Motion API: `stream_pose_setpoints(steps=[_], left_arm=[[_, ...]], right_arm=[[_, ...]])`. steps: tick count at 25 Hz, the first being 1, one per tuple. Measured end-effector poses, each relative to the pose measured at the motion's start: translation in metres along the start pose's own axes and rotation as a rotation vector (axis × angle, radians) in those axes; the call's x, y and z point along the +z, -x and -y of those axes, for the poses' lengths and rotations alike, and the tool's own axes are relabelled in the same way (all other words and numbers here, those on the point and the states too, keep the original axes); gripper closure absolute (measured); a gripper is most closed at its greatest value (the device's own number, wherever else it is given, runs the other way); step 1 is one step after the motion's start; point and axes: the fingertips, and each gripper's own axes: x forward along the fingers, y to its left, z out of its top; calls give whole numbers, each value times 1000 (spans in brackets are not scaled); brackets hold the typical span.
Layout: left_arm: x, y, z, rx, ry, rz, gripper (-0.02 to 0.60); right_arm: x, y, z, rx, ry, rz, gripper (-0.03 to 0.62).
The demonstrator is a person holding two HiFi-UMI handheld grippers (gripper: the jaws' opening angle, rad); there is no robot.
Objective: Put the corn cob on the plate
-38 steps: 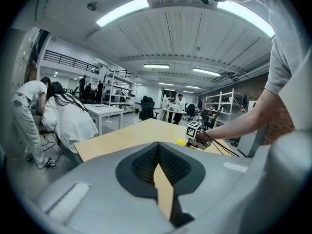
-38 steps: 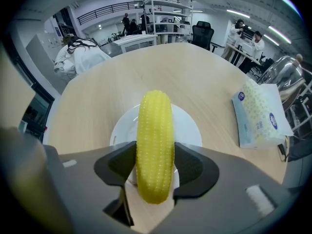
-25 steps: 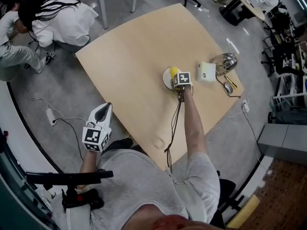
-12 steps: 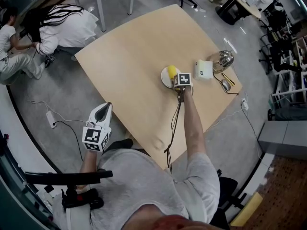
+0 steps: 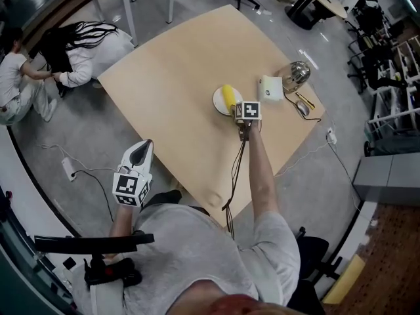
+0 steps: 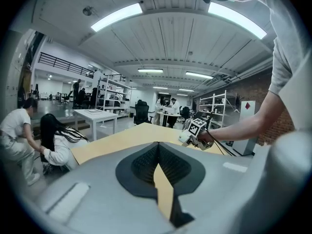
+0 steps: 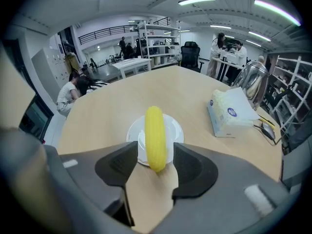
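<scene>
Table (image 5: 170, 64) fills the head view, pale wood, and 2 people (image 5: 72, 51) are crouched on the floor off its far left corner. My left gripper (image 6: 158, 147) hangs off the near edge of the table, over the floor, well apart from everything on it; its own view shows the tips pressed together with nothing between them. My right gripper (image 7: 155, 167) is out at full reach over the table, and its claw stands wide, 1 jaw on each side of the cob's near end with a gap showing on both sides, so no grip on it. Right of that sits a shiny kettle (image 5: 295, 74), and a white tissue pack (image 5: 270, 88) lies just beside it, between kettle and plate. The white plate (image 5: 218, 105) sits near mid-table, right in front of the right jaws. And there's the corn cob (image 7: 155, 133), yellow, lying flat across the plate, pointing away from the gripper, its near end poking over the rim into the open claw.
</scene>
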Motion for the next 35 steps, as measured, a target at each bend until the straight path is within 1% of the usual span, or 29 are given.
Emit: stream_pose_setpoints(steps=[6,11,14,19,21,23,27,32,35], left_arm=[[2,0,11,-28,-14,4,561],[4,9,33,-55,-31,16,561],[6,13,46,-61,-41,26,561],[9,19,50,-54,-50,44,561],[10,22,52,-47,-51,55,561],[12,32,65,-41,-56,63,561],[13,48,93,-39,-65,77,561],[10,51,96,-41,-68,83,561],[12,61,107,-41,-62,99,561]], right_arm=[[-7,30,1,7,-19,86,362],[-27,68,2,15,-55,159,370],[-37,92,2,37,-89,212,376],[-44,124,-7,58,-124,300,388],[-50,136,-8,51,-139,341,415],[-63,156,-4,46,-155,379,428],[-87,195,-1,75,-192,448,437],[-92,232,-15,98,-219,546,457],[-101,262,-17,86,-220,622,480]])
